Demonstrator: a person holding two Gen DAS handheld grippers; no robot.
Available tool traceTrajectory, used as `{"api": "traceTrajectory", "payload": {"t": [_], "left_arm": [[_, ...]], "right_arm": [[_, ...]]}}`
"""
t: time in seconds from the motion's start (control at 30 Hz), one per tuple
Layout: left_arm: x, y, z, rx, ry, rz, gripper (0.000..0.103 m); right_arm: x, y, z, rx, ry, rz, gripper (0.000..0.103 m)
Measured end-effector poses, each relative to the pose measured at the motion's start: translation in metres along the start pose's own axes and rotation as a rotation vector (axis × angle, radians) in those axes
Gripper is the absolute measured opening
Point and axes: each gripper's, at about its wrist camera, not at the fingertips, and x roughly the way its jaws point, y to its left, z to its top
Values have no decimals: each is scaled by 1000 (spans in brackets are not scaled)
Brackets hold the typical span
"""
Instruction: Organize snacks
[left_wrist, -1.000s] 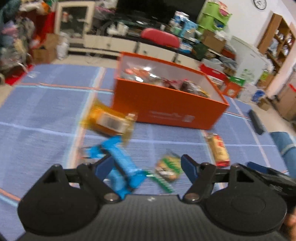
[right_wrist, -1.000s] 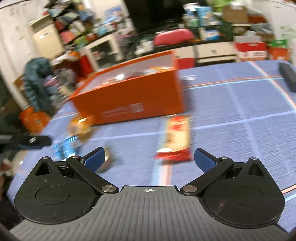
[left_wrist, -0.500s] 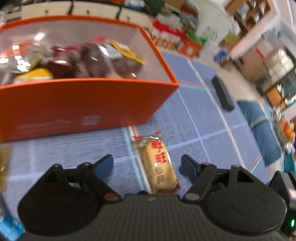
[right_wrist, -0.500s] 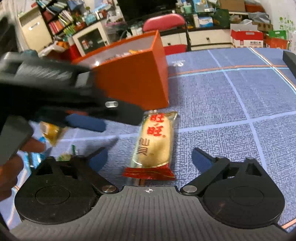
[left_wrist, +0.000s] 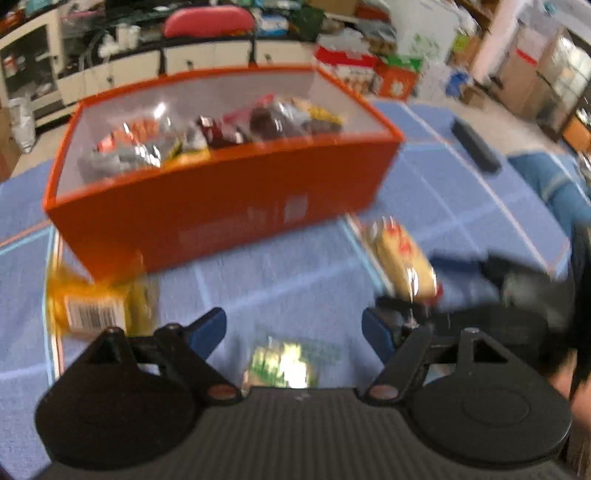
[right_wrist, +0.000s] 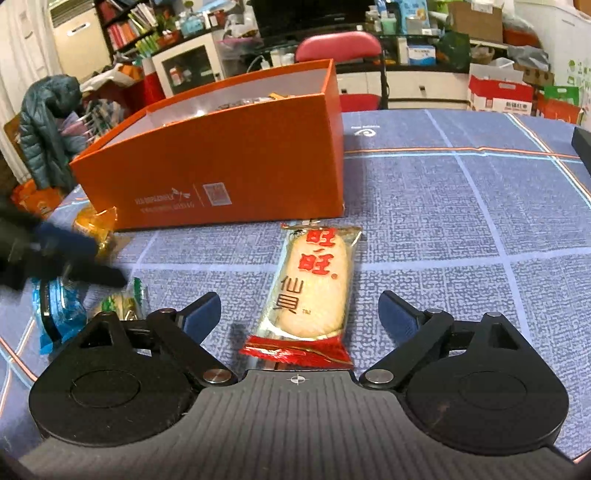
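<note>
Several snacks are already being held in the orange box (right_wrist: 236, 158); four are still lying on the surface (right_wrist: 480, 229). The rice cracker packet (right_wrist: 308, 291) is being framed between the closing, not yet touching jaws of the right gripper (right_wrist: 299, 314); a half second ago the left gripper (left_wrist: 293, 328) was being held over it, whereas now its open, empty jaws are being brought over the green packet (left_wrist: 282, 363); the yellow packet (left_wrist: 92, 306) and blue packet (right_wrist: 55, 310) are being left aside.

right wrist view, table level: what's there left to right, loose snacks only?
Blue-wrapped snack → green-wrapped snack → rice cracker packet, which lies between the right gripper fingers as its jaws close, not yet touching it. The yellow-wrapped snack overlaps the first two in order, so it is left out.
</note>
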Motion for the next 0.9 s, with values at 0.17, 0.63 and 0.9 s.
{"api": "traceTrajectory", "payload": {"t": [0.17,0.63,0.9], "left_arm": [[23,-13,-22,131,68,63,75],[-9,3,-40,-38,-24,-18,41],[-66,26,24,-135,-204,-49,37]], "right_arm": [[6,10,5,-43,18,-24,85],[-36,15,-4,-98,-6,40,20],[-80,19,56,-88,-159,108,20]]}}
